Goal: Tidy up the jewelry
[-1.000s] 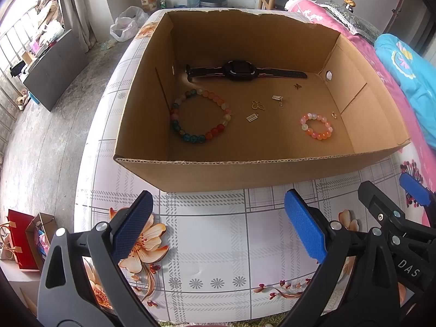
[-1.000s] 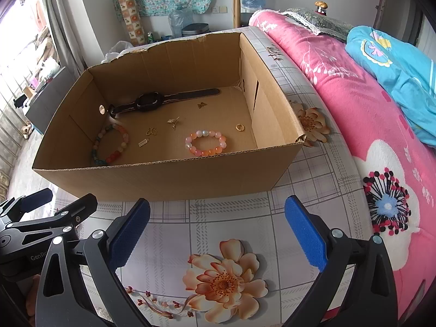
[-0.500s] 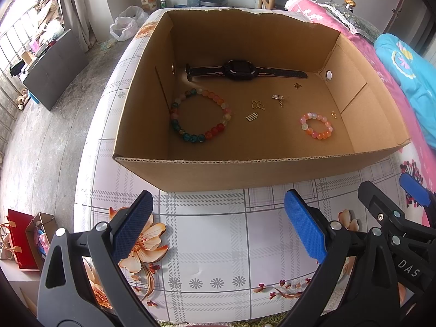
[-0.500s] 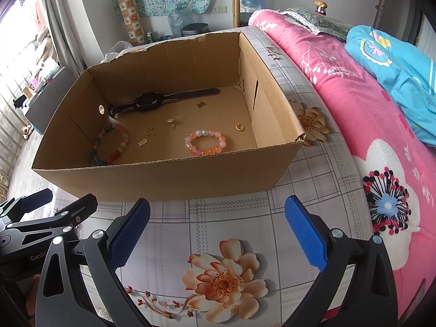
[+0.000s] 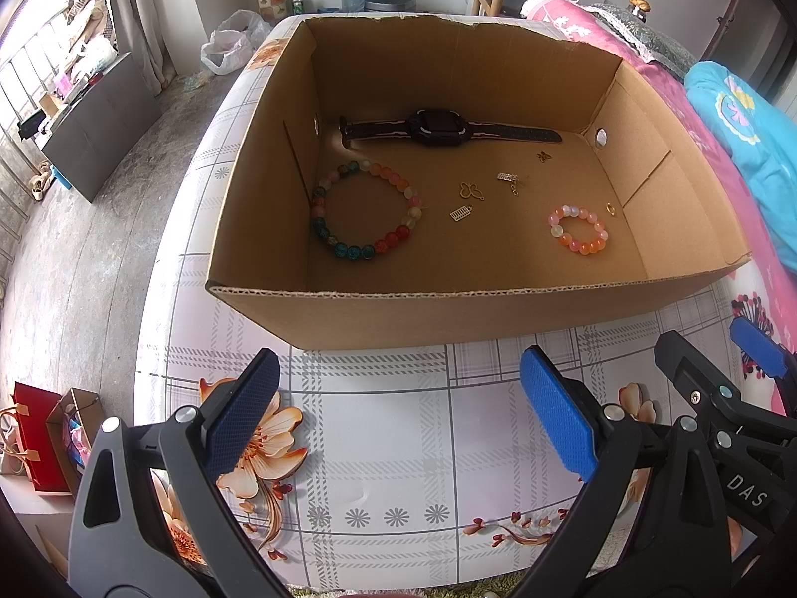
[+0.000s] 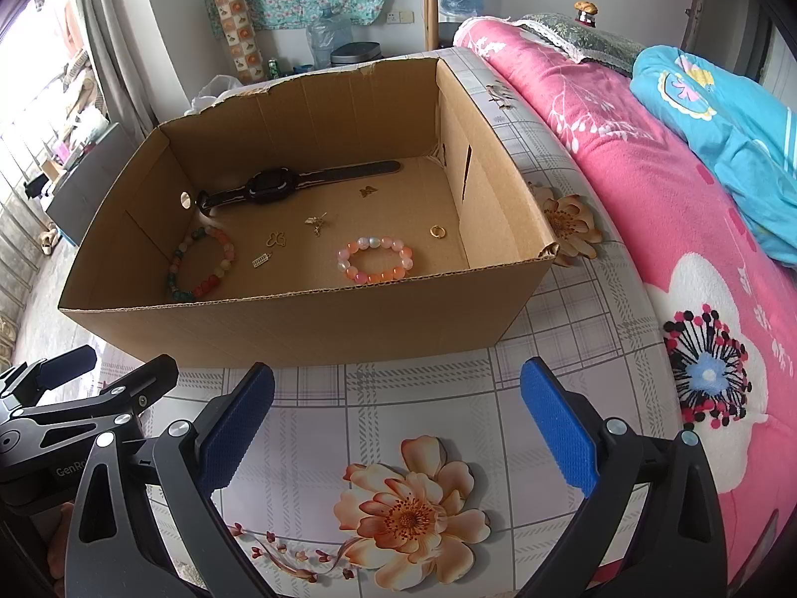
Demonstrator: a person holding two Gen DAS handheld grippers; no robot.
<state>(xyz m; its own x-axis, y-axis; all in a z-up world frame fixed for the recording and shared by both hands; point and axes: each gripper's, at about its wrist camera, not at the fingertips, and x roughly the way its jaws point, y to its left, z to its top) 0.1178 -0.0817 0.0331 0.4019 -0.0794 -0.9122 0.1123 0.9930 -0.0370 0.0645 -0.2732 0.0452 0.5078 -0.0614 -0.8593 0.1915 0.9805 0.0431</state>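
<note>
An open cardboard box stands on a floral tablecloth. Inside lie a dark watch, a large multicolour bead bracelet, a small pink-orange bead bracelet, a gold ring and several small gold charms. My left gripper is open and empty, in front of the box. My right gripper is open and empty, beside it to the right; it also shows in the left wrist view.
The table has a rounded edge on the left, with bare floor beyond. A pink bed with a blue blanket runs along the right. Bags stand on the floor at lower left.
</note>
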